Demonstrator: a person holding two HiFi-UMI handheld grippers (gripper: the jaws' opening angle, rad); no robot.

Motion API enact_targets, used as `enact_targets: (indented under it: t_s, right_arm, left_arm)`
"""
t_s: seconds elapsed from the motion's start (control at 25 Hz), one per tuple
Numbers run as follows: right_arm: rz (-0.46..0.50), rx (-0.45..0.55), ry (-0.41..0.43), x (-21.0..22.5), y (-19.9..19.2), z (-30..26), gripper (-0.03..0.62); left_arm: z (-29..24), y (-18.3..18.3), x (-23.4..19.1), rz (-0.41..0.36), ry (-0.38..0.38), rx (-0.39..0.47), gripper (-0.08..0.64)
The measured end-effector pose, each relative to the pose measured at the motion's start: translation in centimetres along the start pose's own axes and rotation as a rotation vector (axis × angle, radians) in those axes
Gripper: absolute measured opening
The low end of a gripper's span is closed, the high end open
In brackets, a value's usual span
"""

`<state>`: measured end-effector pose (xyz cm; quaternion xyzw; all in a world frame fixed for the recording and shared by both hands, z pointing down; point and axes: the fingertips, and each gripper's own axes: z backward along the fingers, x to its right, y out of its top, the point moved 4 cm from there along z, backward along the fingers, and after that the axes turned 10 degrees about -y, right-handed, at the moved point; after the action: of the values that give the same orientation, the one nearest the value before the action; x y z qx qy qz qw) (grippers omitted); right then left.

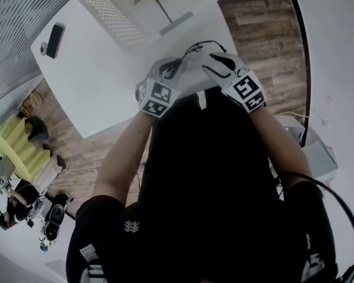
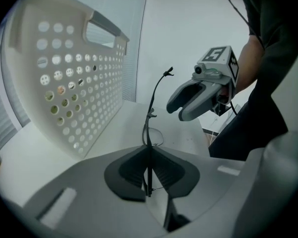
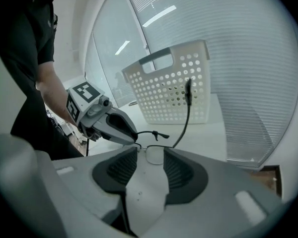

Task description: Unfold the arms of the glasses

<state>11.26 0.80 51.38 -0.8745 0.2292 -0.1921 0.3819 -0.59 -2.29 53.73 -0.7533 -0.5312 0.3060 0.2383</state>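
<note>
Over the near edge of the desk (image 1: 100, 81), the left gripper (image 2: 149, 155) is clenched on the frame of the thin wire-rimmed glasses (image 2: 150, 133), holding them edge-on above the desktop. One arm of the glasses curves up from the frame. The right gripper (image 3: 151, 157) is released, its jaws apart with a lens between their tips, and the pads do not press it. Farther off, a phone (image 1: 55, 40) lies near the left corner. A white perforated basket (image 1: 115, 10) stands at the far edge.

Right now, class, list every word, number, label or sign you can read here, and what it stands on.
No words or numbers can be read.
Left cube, on the left gripper: black-and-white square markers, patterns only, no letters.
Right cube, on the right gripper: the same.
Shirt: small white emblem, too blurred to read.
</note>
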Motion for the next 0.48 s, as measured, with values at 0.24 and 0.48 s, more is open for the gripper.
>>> enact_targets:
  t_s: [0.24, 0.48]
  right_arm:
    - [0.002, 0.048, 0.015, -0.7, 1.8, -0.2, 0.158]
    - [-0.046, 0.043, -0.018, -0.2, 2.0, -0.3, 0.158]
  left_arm:
    - [0.7, 0.5, 1.6, -0.076, -0.025, 0.037, 0.032]
    - [1.3, 0.6, 2.2, -0.095, -0.014, 0.065, 0.034]
